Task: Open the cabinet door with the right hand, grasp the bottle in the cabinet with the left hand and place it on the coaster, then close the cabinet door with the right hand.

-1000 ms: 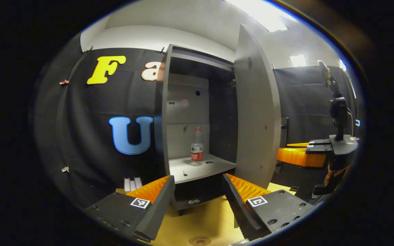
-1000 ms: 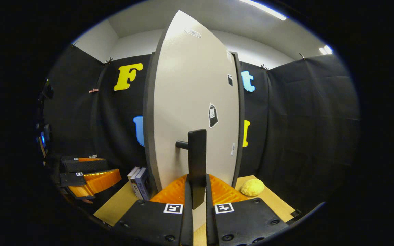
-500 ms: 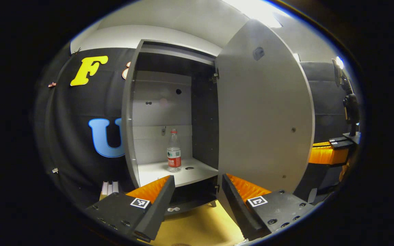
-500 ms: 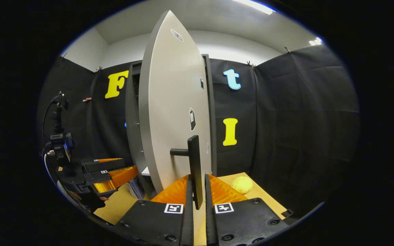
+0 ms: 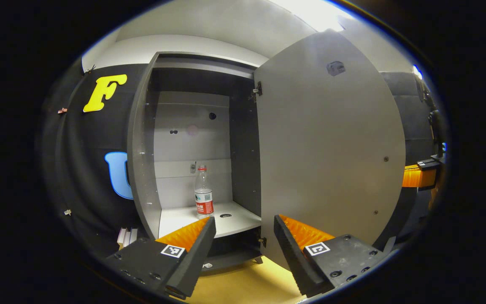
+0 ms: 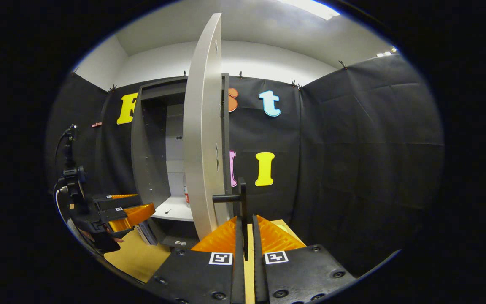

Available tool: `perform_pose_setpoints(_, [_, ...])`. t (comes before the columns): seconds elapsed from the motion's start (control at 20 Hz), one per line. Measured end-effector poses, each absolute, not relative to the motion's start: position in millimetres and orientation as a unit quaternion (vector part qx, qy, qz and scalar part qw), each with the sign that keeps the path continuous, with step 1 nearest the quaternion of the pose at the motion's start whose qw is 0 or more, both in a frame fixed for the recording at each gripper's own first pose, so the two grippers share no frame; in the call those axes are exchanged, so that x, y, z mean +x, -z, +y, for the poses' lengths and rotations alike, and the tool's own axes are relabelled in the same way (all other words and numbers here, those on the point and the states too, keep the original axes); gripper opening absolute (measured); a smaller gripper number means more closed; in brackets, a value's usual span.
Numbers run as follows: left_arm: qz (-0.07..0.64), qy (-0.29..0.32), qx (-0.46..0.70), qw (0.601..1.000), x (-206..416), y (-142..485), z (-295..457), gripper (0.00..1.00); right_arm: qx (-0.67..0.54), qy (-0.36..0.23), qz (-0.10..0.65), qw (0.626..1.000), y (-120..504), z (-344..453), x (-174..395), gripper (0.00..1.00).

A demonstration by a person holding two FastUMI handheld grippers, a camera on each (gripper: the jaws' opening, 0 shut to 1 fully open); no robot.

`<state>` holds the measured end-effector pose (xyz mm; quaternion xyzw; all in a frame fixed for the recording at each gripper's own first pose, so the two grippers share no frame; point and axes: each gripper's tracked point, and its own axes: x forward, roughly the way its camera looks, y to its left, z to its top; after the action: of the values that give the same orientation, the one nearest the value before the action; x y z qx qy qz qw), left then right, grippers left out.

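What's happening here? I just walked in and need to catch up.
A person works a gripper in each hand. The right gripper is clamped on the cabinet door's handle, with the door swung wide open. The left gripper is open and points into the cabinet, where the bottle stands upright on the shelf, not yet grasped.

Grey door (image 5: 327,152) — red-labelled bottle (image 5: 203,193).
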<state>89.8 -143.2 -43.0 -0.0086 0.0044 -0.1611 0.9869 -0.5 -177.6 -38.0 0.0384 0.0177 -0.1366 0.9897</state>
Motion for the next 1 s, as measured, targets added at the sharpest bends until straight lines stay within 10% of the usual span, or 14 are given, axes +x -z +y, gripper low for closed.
perform_pose_setpoints(0.6, [-0.034, 0.045, 0.008, 0.998, 237, 38, -109, 0.87, 0.032, 0.074, 0.01, 0.997, 46, -181, -8, 0.18])
perform_pose_setpoints(1.0, [-0.019, -0.003, 0.018, 1.0, 341, 70, -97, 0.88, 0.003, 0.207, 0.015, 0.978, 51, -242, -33, 0.14])
